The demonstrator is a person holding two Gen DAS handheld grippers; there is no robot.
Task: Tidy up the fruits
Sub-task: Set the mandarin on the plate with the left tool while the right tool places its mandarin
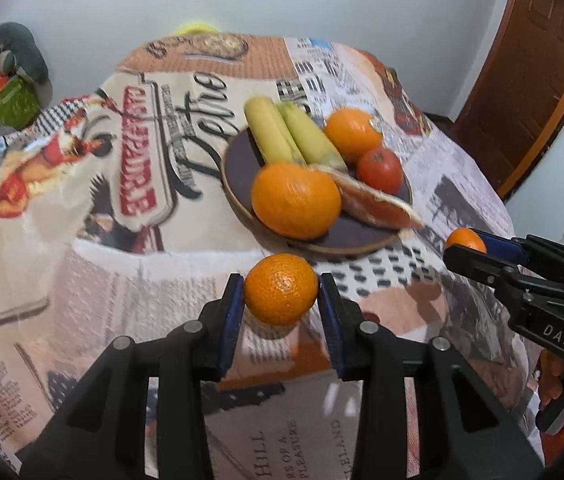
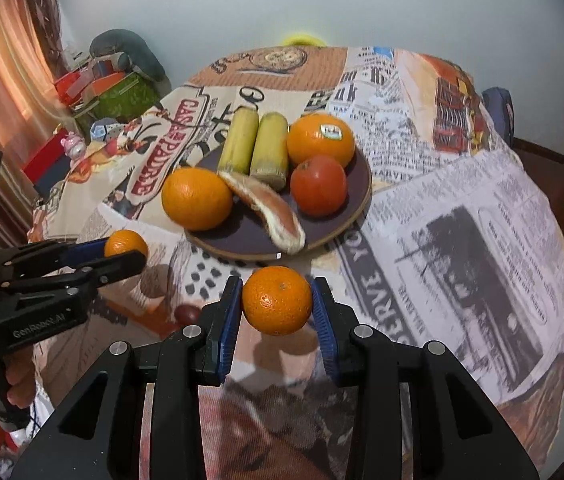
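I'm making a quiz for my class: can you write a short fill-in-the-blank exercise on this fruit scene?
1. Each gripper is shut on a small ____.
2. The dark plate holds two large oranges, one of them with a sticker, two bananas, a grapefruit wedge and one red ____.
3. The table is covered with a printed ____.

Missing words: mandarin; tomato; cloth

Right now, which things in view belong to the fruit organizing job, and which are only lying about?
Belonging to the job:
- small orange clamped in the left gripper
- small orange clamped in the right gripper
- plate with two large oranges, a tomato, two bananas and a citrus wedge

Just lying about:
- printed tablecloth
- boxes beyond the table's left side
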